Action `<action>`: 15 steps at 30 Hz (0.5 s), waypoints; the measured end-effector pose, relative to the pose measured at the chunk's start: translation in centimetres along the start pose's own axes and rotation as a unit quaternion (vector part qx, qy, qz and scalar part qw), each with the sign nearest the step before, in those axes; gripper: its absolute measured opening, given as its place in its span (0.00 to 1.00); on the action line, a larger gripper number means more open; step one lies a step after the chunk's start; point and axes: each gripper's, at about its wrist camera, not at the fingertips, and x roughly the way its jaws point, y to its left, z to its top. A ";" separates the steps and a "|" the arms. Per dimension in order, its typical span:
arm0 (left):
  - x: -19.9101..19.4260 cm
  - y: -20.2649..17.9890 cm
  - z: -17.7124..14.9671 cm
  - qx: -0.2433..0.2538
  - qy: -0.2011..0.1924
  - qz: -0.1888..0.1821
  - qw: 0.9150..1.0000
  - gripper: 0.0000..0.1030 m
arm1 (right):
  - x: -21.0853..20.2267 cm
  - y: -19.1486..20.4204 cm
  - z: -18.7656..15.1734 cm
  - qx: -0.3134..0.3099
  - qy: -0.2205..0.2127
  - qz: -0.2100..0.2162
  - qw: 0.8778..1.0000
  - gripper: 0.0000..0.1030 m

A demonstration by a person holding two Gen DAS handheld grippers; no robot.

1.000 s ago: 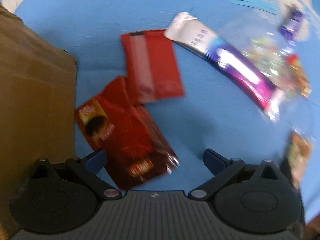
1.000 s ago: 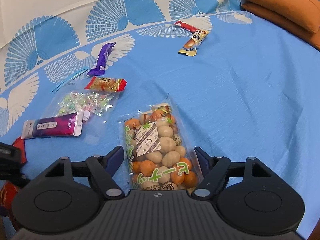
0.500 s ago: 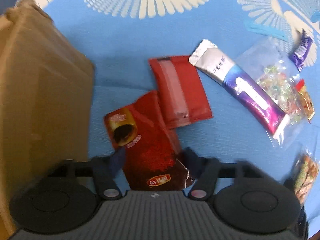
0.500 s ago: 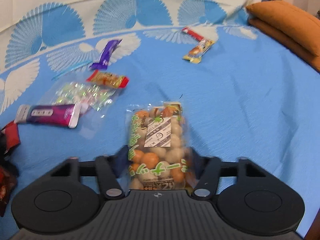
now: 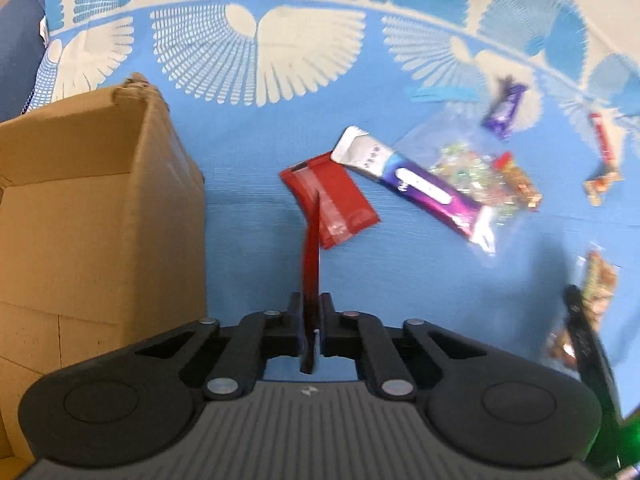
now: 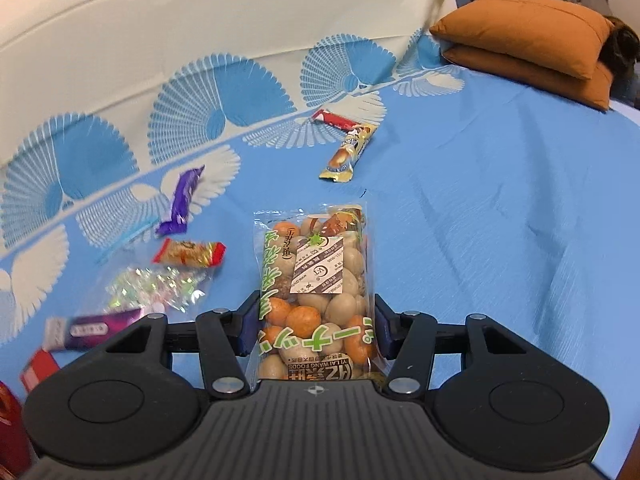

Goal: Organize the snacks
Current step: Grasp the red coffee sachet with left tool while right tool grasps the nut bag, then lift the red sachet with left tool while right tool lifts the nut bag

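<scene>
My left gripper (image 5: 311,312) is shut on a dark red snack packet (image 5: 311,264), held edge-on above the blue cloth, right of an open cardboard box (image 5: 100,216). A second red packet (image 5: 332,200) lies flat beyond it. My right gripper (image 6: 314,320) is shut on a clear bag of round orange and beige coated nuts (image 6: 316,292), lifted off the cloth. That bag and the right gripper also show at the right edge of the left wrist view (image 5: 596,292).
On the blue cloth lie a purple and silver bar (image 5: 416,188), a clear bag of small candies (image 6: 156,288), a red-ended orange packet (image 6: 188,254), a purple wrapper (image 6: 182,200) and a yellow and red stick pack (image 6: 346,144). Orange cushions (image 6: 528,40) sit far right.
Both grippers have closed on their packets and lifted them. The left one has turned its red packet edge-on and risen beside the box; the right one has raised the nut bag.
</scene>
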 end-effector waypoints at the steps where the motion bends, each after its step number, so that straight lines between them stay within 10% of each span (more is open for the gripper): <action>1: -0.2 0.2 -0.3 0.002 -0.003 -0.010 1.000 0.00 | -0.3 0.1 0.1 -0.001 0.000 0.002 1.000 0.55; 10: -2.4 0.0 -1.6 0.042 -0.012 -0.064 0.997 0.04 | -5.9 -0.6 -0.3 -0.023 -0.015 0.020 0.999 0.56; 12: -0.8 0.0 -1.4 0.039 0.012 -0.061 0.997 0.45 | -5.3 -1.0 -0.7 -0.014 0.006 0.010 1.000 0.56; 15: 1.5 -1.0 -1.1 0.055 -0.004 -0.021 0.998 0.81 | -4.5 -1.5 -1.2 0.002 0.022 0.000 1.000 0.56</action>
